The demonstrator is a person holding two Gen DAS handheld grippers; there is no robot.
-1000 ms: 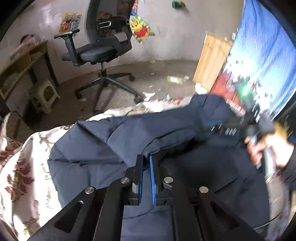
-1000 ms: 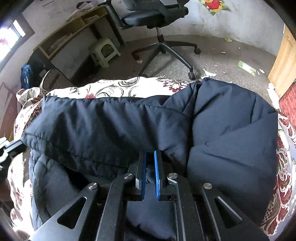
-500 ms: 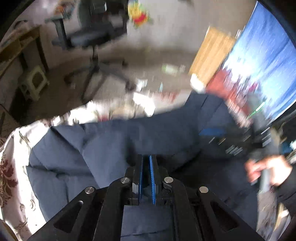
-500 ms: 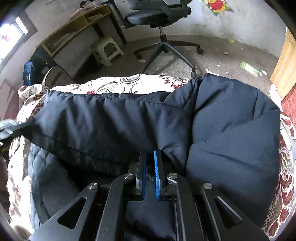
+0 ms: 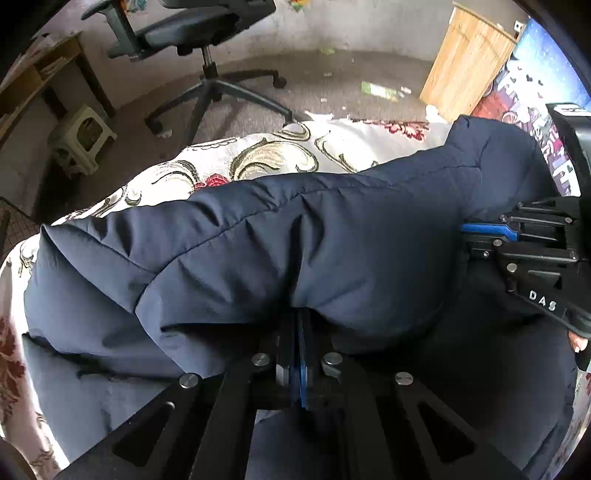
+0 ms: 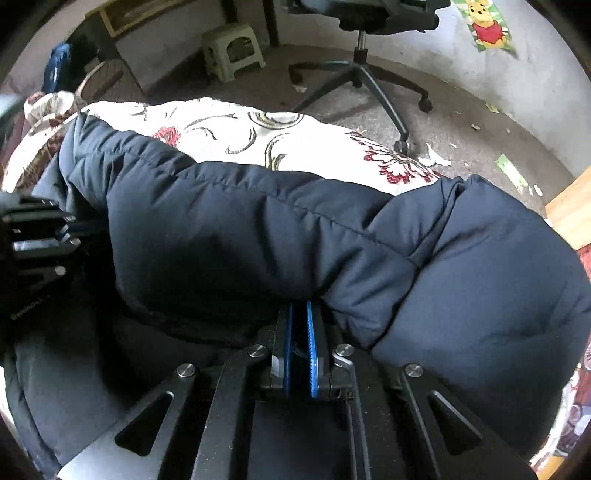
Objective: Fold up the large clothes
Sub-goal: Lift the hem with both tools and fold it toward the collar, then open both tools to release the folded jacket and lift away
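The dark navy padded jacket [image 5: 332, 254] lies across the floral-covered bed [image 5: 258, 158], one fold doubled over. The left hand-held gripper [image 5: 297, 332] and right hand-held gripper [image 6: 299, 321] both pinch its edge; further folding looks needed.

"DAS" — on right gripper [image 5: 480, 236]

One dark blue padded jacket [image 5: 280, 236] on one flower-patterned bedcover [image 5: 258, 155]. Two grippers: the left gripper [image 5: 297, 332] and the right gripper [image 6: 299, 325], each with two fingers. On the floor, one office chair [image 5: 207, 33] with a star base, one small plastic stool [image 6: 232, 48], and several paper scraps. One wooden panel [image 5: 465, 59]. One cartoon bear poster [image 6: 487, 26] on the wall.
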